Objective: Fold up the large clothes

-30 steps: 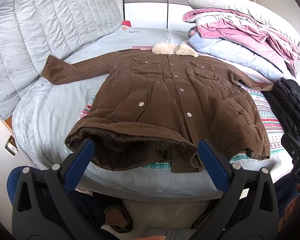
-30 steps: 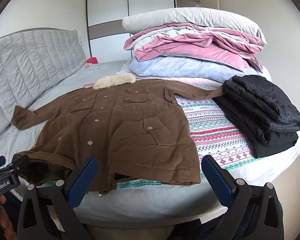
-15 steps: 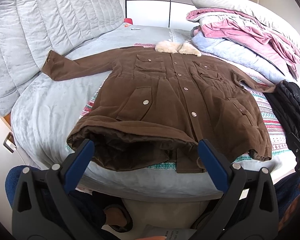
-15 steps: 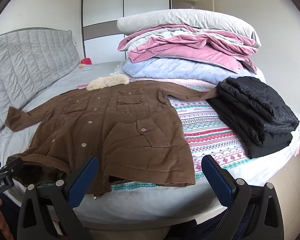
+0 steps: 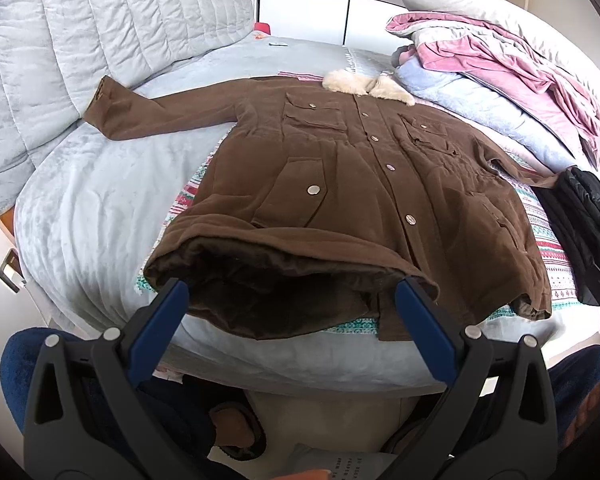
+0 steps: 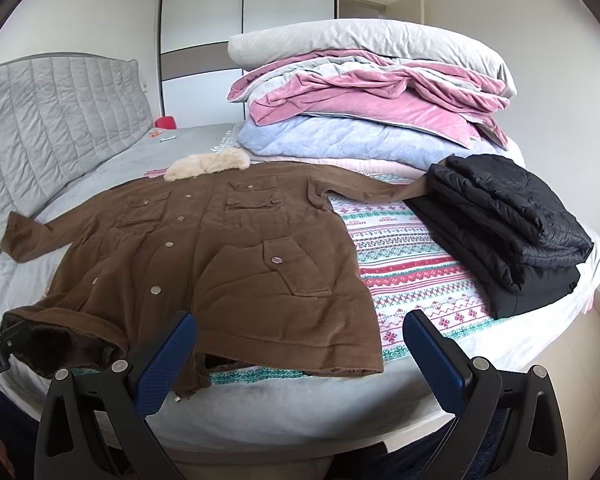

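A brown buttoned coat (image 5: 340, 184) with a cream fur collar (image 5: 364, 84) lies spread front-up on the bed, sleeves out to both sides; it also shows in the right wrist view (image 6: 204, 256). Its hem hangs open at the near bed edge. My left gripper (image 5: 292, 300) is open and empty, just in front of the hem's left half. My right gripper (image 6: 300, 336) is open and empty, just in front of the hem's right corner. The right sleeve's end runs under a folded black jacket (image 6: 508, 224).
The bed has a grey cover (image 5: 92, 208) and a patterned blanket (image 6: 412, 264) under the coat. A stack of pink, blue and grey quilts (image 6: 364, 112) sits at the far right. A quilted grey headboard (image 5: 60, 52) stands left. A wardrobe (image 6: 240, 28) is behind.
Both grippers have moved forward, closer to the coat's hem at the near bed edge. The coat has not moved. Both stay open.
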`<state>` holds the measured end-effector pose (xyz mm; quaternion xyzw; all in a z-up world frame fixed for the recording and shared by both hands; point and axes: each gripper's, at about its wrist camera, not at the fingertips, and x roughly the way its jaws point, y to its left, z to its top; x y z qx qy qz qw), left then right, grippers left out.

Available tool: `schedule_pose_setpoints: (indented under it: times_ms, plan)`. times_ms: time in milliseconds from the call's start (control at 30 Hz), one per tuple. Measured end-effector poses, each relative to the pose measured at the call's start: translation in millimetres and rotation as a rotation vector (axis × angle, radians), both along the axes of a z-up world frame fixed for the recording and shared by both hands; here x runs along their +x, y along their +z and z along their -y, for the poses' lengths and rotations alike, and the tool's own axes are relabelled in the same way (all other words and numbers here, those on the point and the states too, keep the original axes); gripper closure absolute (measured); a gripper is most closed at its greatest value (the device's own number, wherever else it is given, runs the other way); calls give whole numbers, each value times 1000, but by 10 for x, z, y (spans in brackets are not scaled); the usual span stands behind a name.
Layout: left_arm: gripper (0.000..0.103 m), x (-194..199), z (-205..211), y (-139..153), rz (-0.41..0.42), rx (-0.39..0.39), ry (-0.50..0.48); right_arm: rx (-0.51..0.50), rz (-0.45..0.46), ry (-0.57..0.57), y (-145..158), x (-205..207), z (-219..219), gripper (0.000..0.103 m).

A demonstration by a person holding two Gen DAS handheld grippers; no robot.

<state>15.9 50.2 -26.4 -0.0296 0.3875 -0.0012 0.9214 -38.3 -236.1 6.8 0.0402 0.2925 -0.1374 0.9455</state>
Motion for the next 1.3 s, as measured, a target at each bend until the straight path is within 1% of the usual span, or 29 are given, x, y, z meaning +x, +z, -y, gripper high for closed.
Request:
schedule_pose_setpoints:
  times_ms: [33,100,167,200,267,367,433,467,533,567,633,667,700,733,767,800,867,900,933,1000,1067,1100,1167,1233,1267,1300]
  plan:
    - [0,6,17,1,-9,0,3,3,0,1,-23,16,13,0]
    - [0,38,-48,-39,3,-16,3,13,3,9,-85,50,55,0]
    - [0,70,-146,-115,-21,-10,5,15,40,43,-165,71,119,0]
    - [0,88,-208,-163,-33,-3,13,15,25,65,-233,116,177,0]
    - [0,110,-335,-242,-26,6,29,29,-54,63,-381,228,363,0]
    - [0,176,-472,-359,-37,55,70,87,-102,-6,-541,280,725,0]
    - [0,258,-566,-463,-78,82,108,95,-147,-39,-642,318,895,0]
    - [0,299,-607,-514,-94,81,120,93,-177,-36,-702,353,945,1]
    - [0,366,-684,-603,-132,93,140,104,-188,0,-764,380,949,4]
    - [0,416,-727,-659,-138,88,153,103,-197,28,-794,420,916,7]
    - [0,475,-838,-746,-166,107,192,85,-221,55,-876,513,856,18]
    - [0,486,-899,-773,-182,106,214,76,-244,66,-922,581,825,37]
    - [0,489,-996,-791,-188,94,244,77,-265,75,-959,629,812,63]
    - [0,476,-1065,-804,-199,84,270,94,-297,72,-1013,702,847,71]
    - [0,469,-1142,-815,-208,76,301,97,-303,46,-1021,723,884,88]
    - [0,455,-1237,-801,-207,68,325,104,-291,10,-992,725,966,92]
    - [0,444,-1400,-802,-205,1,327,125,-246,-28,-869,684,1116,94]
    - [0,431,-1424,-789,-205,3,333,131,-222,-44,-784,652,1188,96]
    - [0,421,-1422,-785,-208,8,335,137,-196,-64,-705,610,1254,99]
    - [0,364,-1446,-724,-190,0,322,112,-154,-115,-573,524,1366,100]
    - [0,347,-1501,-695,-164,-21,330,133,-137,-102,-509,442,1428,100]
    - [0,351,-1498,-688,-158,-30,326,129,-148,-79,-512,424,1423,97]
    - [0,352,-1414,-689,-137,-12,300,139,-214,12,-622,436,1308,96]
    - [3,337,-1256,-704,-131,31,257,135,-274,100,-766,478,1125,78]
    - [13,341,-1191,-721,-128,41,232,124,-300,140,-852,471,1021,53]
    - [21,350,-1138,-738,-128,54,214,110,-309,152,-923,463,947,34]
